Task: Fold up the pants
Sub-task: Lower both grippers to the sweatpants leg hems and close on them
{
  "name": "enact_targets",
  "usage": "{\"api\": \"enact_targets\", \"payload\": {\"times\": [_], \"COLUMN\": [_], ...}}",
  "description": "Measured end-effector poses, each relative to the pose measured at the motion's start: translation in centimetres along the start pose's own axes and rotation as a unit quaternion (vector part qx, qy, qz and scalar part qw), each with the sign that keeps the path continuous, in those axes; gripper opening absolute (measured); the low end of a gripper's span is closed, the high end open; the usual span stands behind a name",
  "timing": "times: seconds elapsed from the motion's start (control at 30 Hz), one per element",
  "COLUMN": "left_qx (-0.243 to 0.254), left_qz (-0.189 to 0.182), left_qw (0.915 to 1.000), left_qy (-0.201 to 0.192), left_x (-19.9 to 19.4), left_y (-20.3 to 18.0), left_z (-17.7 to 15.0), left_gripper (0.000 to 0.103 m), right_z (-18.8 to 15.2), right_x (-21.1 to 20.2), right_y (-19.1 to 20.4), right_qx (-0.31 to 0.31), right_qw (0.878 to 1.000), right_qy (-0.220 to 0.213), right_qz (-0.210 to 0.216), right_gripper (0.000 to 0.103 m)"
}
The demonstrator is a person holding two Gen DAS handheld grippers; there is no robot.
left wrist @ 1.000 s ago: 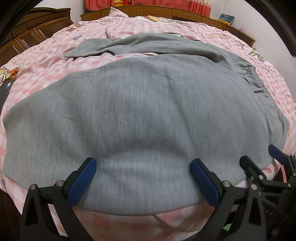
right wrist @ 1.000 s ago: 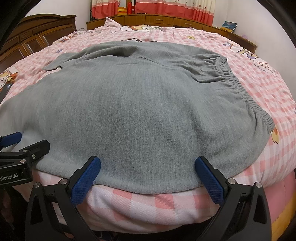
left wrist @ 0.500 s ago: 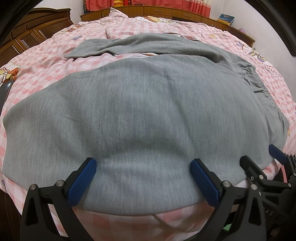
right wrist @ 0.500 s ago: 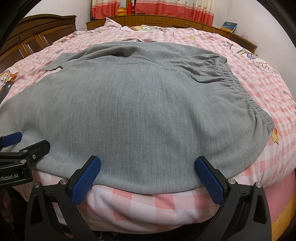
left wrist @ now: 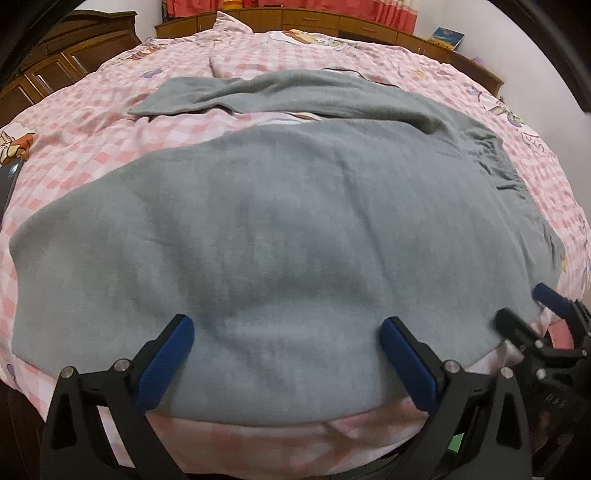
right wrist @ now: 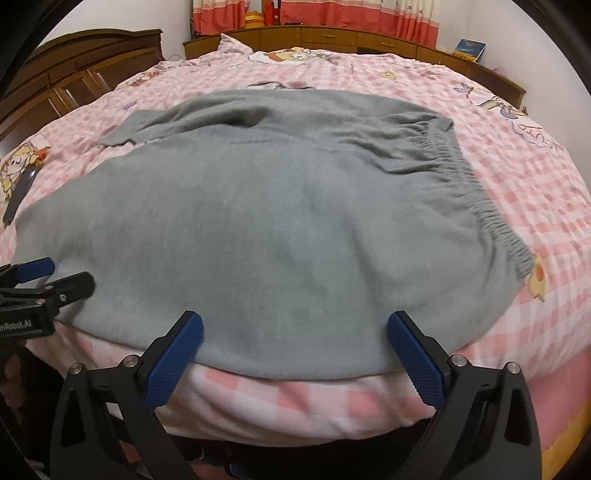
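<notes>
Garment: the grey pants lie spread on the pink checked bedcover, waistband to the right, legs running left; the near leg reaches the bed's front edge, the far leg lies rumpled beyond it.
Left gripper: fingers spread wide, nothing between them; it sits low at the near hem of the pants, pads on either side of the fabric edge.
Right gripper: likewise released and empty, at the near edge of the pants, closer to the waistband end.
Step in hand: judged to be the approach before a first grasp. No fold is visible; the pants are still laid out full-length with the legs apart.
Next move: each claw would need to close on the near edge of the garment, one toward the leg and one toward the waist, then carry that edge over to the far leg. The knit looks soft and limp, so a shallow pinch may slip.
Left wrist view only: the strip of bedcover showing between the two legs, and the right gripper at lower right.
Right wrist view only: the full gathered waistband, the bare bedcover right of it, and the left gripper at the left edge.
Background: wooden cabinets and red curtains behind the bed.
</notes>
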State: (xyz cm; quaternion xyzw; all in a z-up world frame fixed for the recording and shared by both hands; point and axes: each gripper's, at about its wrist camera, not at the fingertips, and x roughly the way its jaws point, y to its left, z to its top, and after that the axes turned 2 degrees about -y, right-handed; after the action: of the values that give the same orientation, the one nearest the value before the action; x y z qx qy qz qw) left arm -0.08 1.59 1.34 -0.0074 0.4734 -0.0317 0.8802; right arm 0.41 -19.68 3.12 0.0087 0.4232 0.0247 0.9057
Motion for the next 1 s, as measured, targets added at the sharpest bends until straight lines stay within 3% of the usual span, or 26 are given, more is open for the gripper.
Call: {"api": "enact_targets", "payload": {"times": [0.2, 0.5, 1.0], "left_qx": [-0.005, -0.026, -0.016], "left_qz": [0.002, 0.01, 0.024], "left_qw": [0.9999, 0.9995, 0.9996], "left_qy": [-0.011, -0.015, 0.002], "left_x": [-1.3, -1.6, 1.2], "left_y": [2.2, 6.3, 9.7], "left_z": [2.0, 8.5, 16.6], "left_gripper": [0.103, 0.103, 0.103], "right_z": [2.6, 8.1, 15.1], "right_x": [-0.6, 0.8, 3.9], "right_y": [-2.6, -6.0, -8.4], "right_qx": [0.001, 0.002, -0.022], "right_qw": [1.0, 1.0, 1.0], "right_qy": [-0.005, 0.013, 0.021], "right_qz": [0.006, 0.009, -0.007], "right_gripper": [0.101, 0.101, 0.101]}}
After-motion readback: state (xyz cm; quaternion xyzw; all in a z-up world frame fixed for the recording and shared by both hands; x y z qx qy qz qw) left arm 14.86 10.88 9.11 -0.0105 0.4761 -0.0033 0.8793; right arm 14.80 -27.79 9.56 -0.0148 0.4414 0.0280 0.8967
